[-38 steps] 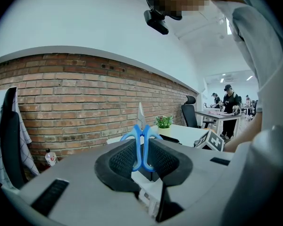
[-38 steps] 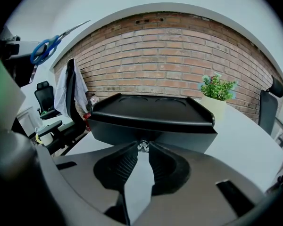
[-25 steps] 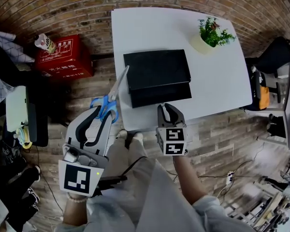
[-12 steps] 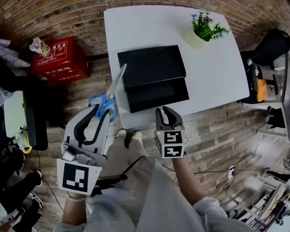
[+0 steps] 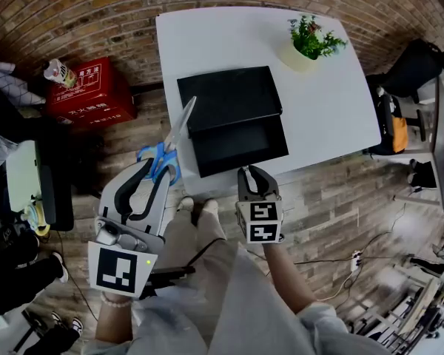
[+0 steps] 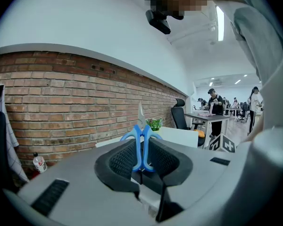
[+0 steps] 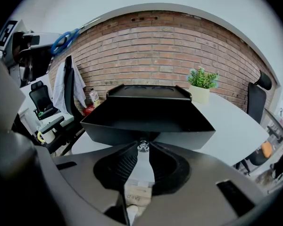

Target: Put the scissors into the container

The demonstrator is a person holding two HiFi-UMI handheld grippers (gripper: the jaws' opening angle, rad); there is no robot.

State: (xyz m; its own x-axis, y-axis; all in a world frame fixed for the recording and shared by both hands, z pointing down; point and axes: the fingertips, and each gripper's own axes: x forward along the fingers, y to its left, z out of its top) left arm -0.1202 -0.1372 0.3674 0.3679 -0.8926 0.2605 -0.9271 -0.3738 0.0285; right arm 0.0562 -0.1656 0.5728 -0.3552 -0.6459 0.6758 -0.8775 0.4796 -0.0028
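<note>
The left gripper is shut tight on the blue-handled metal scissors. In the left gripper view, the two black pads press on the blue loops from both sides, and the shiny blades stick straight up out of the left gripper.

The scissors are in the air, not in the box. They hang over the wooden floor, just off the near left corner of the white table. From the head view, the tip of the blades lines up with the left edge of the black box-shaped container.

The container sits on the table, near its front edge. A black drawer sticks out of the front of it, toward the person. The drawer is open on top, so you can see inside it.

The right gripper is at the front of the drawer. Its jaws are pinched together on a small silver knob in the middle of the drawer's front wall.

A green plant in a pale pot stands on the far right part of the table, well apart from the container. A red box sits on the floor to the left of the table, by the brick wall.
</note>
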